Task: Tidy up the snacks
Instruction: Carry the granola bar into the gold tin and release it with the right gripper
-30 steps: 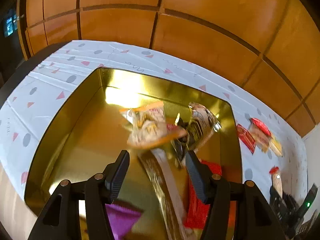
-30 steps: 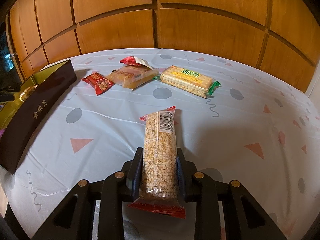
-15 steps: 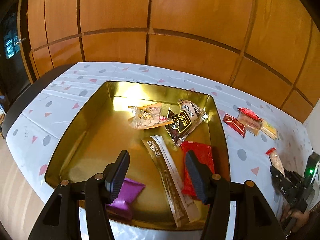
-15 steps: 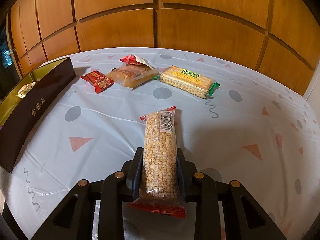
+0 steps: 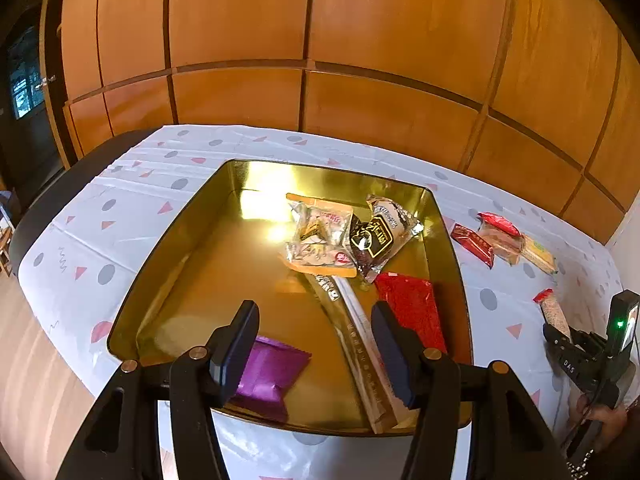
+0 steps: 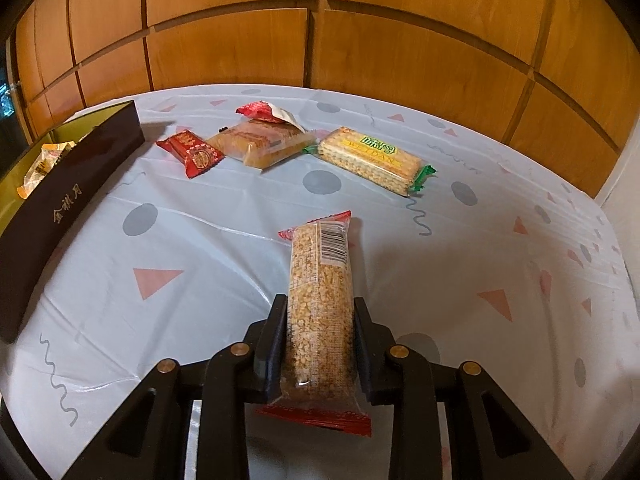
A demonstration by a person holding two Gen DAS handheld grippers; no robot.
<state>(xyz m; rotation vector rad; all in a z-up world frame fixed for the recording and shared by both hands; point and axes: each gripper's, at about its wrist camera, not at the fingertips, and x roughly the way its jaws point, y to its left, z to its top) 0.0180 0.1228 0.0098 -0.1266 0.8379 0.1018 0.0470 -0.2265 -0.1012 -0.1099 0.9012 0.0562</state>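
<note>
right claw [image 6: 320, 340] clenched on grain bar [image 6: 320, 304] at lower half; light, stiff, brittle, slippery wrapper. left claw [image 5: 314, 344] released above gold tray [image 5: 160, 264].

The light is warm and comes from above. It makes strong glare on the far inside of the gold tray [image 5: 444, 240], where the shiny floor is almost white. The wood wall [image 6: 400, 48] glows orange. Both views bend at the edges and have dark corners. The near black parts look soft. A faint shadow lies under the grain bar [image 6: 320, 300].
</note>
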